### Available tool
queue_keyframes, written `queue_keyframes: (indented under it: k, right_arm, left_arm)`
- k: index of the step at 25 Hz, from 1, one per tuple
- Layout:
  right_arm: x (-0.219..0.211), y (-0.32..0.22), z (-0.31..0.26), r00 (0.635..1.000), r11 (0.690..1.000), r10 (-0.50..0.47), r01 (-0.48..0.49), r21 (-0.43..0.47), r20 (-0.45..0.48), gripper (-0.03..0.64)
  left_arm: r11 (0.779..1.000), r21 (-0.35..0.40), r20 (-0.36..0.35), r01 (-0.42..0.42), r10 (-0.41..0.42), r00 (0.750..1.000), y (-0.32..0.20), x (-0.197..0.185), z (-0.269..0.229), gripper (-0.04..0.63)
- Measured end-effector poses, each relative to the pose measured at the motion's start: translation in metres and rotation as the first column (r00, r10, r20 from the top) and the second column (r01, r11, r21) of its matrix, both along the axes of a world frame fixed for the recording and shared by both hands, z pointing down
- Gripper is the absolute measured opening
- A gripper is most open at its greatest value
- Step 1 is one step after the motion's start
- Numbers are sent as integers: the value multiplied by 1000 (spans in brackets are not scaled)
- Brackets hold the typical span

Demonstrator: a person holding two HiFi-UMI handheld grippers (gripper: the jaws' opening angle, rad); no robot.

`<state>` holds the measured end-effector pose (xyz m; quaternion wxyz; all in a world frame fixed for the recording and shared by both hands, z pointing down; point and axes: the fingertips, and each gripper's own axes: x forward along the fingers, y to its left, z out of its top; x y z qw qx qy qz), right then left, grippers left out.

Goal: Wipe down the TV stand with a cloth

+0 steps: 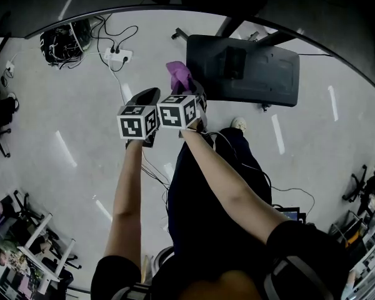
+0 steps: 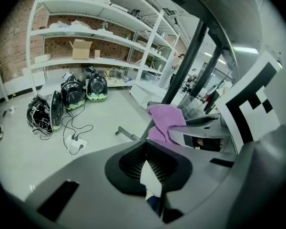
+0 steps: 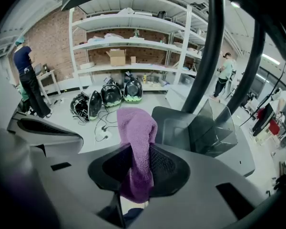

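The right gripper (image 3: 138, 171) is clenching its fingers on the purple cloth (image 3: 136, 132). The cloth is standing up out of the dark ribbed pads and folding over at the top, with its lower end hanging below the fingers. In the head view this gripper (image 1: 189, 87) is holding the cloth (image 1: 179, 74) out in front of the person, above the grey floor (image 1: 69, 142) and just beside the near-left corner of the dark TV stand (image 1: 256, 80). The cloth is not touching the stand. In the right gripper view the stand's grey base (image 3: 178, 123) is lying right behind the cloth.

The left gripper (image 2: 150, 170) is keeping its fingers drawn together and is gripping nothing; only a thin pale slit is showing between the pads. In the head view it (image 1: 145, 96) is hanging just beside the right gripper, their marker cubes nearly touching. In the left gripper view the cloth (image 2: 164, 123) is showing ahead to the right.
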<state>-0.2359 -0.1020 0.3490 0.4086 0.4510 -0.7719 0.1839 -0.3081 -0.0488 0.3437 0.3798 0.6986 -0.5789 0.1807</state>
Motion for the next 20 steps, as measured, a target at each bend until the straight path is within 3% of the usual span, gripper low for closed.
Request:
queue_keyframes:
  k: [9,20]
  right_arm:
    - [29,-11,11,998,998,64,-65,-25,-16,114]
    - [104,-19,17,986,988,153,-154,-26,-60,113]
  left_arm:
    - [1000,-19,-28,-18,18,999,0,17,12,6]
    - [997,8,-46,-76,77,996,-28,62,7,6]
